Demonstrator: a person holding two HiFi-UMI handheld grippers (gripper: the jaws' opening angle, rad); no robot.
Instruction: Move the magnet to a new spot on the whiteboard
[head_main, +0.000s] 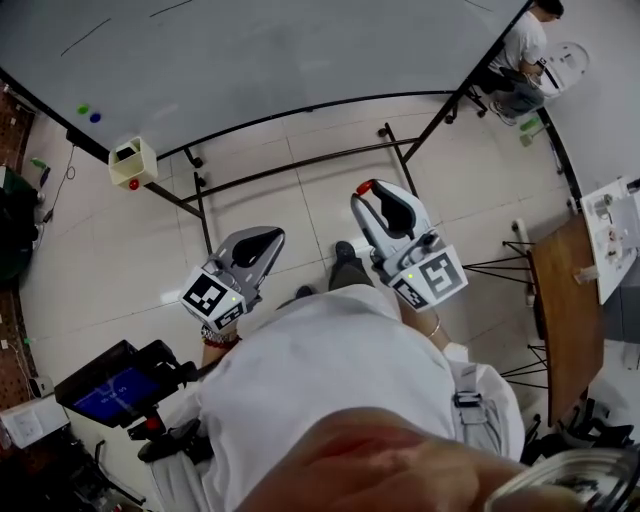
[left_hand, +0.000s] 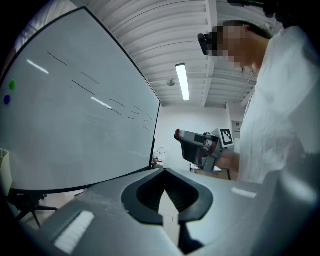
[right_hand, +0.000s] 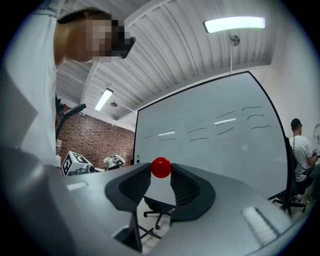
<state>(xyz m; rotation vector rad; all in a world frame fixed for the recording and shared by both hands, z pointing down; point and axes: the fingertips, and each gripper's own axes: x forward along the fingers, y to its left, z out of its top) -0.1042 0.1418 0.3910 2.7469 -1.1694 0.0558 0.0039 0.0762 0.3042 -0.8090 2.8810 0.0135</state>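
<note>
A small red magnet (right_hand: 161, 167) is pinched at the tips of my right gripper (right_hand: 161, 173), which is shut on it. From the head view, the right gripper (head_main: 372, 190) and the red magnet (head_main: 364, 187) are held in the air, a little short of the whiteboard (head_main: 250, 50). The left gripper view also catches the red magnet (left_hand: 177, 133) from the side. My left gripper (head_main: 262, 236) hangs lower left of the right one, its jaws shut and empty (left_hand: 163, 171). A green magnet (head_main: 83, 108) and a blue magnet (head_main: 95, 117) stick on the board's left part.
A cream box (head_main: 133, 162) hangs at the board's lower left corner. The board's black stand legs (head_main: 300, 165) cross the tiled floor ahead. A seated person (head_main: 520, 50) is at the far right, a wooden table (head_main: 565, 310) to my right, a screen on a tripod (head_main: 115, 385) to my left.
</note>
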